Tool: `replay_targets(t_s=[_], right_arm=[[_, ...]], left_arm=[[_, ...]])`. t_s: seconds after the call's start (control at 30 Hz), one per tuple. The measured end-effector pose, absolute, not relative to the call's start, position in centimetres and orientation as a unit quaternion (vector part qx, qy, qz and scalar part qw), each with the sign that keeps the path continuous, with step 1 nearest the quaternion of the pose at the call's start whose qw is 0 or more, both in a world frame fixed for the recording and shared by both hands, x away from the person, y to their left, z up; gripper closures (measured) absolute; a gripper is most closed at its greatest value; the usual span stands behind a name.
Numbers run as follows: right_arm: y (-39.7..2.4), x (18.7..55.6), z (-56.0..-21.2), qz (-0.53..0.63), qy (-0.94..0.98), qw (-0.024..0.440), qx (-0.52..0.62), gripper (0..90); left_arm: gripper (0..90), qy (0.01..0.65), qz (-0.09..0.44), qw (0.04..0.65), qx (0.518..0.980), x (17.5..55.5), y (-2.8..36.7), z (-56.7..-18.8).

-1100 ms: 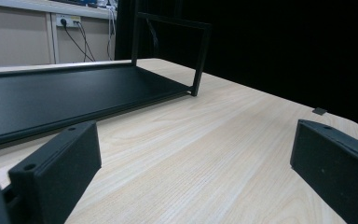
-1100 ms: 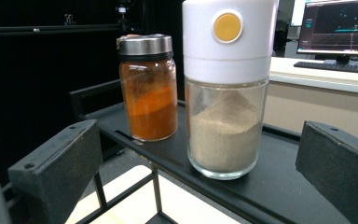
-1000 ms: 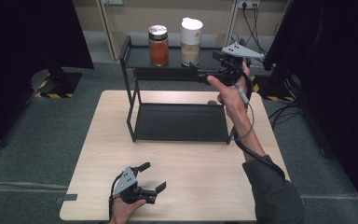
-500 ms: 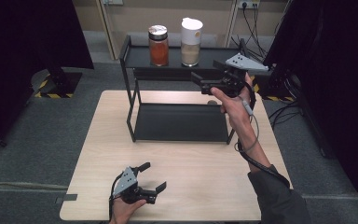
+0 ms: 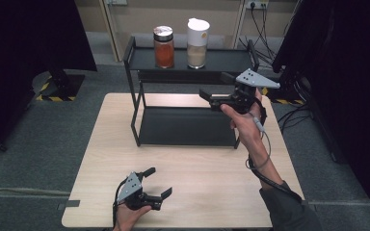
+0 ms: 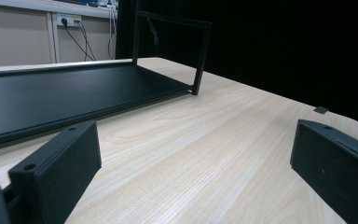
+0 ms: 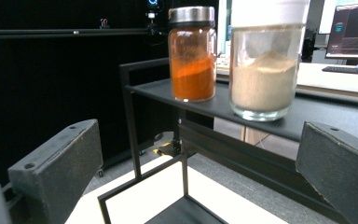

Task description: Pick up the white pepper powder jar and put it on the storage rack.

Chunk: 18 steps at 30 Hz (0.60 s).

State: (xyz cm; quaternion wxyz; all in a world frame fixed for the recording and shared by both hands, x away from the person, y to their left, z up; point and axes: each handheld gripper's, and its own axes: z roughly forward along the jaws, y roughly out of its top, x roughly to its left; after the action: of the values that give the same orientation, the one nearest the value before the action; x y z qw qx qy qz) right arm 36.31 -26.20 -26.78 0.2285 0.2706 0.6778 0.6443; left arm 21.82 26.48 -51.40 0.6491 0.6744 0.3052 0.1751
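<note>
On the black rack's [image 5: 192, 60] top shelf, at twelve o'clock on the surface [image 5: 212, 183], an orange-powder jar [image 5: 164, 46] stands just beside a beige-powder jar [image 5: 197, 43]. The right hand-held gripper [image 5: 215, 92] hangs near them at two o'clock, jaws wide, empty. The left hand-held gripper [image 5: 158, 182] rests at seven o'clock, likewise gaping and empty.

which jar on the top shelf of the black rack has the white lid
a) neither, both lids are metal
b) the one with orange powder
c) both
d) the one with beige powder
d: on the top shelf of the rack, the jar of beige powder wears the white lid, while the jar of orange powder beside it has a silver metal lid, as the right gripper view also shows.
</note>
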Motion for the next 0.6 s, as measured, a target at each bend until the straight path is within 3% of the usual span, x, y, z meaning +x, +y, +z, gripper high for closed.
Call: replay_targets(t_s=[0.6], right_arm=[[-27.3,34.1,-30.0,0.643,0.683,0.227,0.260,0.7]], left_arm=[[1.1,0.307,0.177,0.648,0.674,21.8,26.5,-51.4]])
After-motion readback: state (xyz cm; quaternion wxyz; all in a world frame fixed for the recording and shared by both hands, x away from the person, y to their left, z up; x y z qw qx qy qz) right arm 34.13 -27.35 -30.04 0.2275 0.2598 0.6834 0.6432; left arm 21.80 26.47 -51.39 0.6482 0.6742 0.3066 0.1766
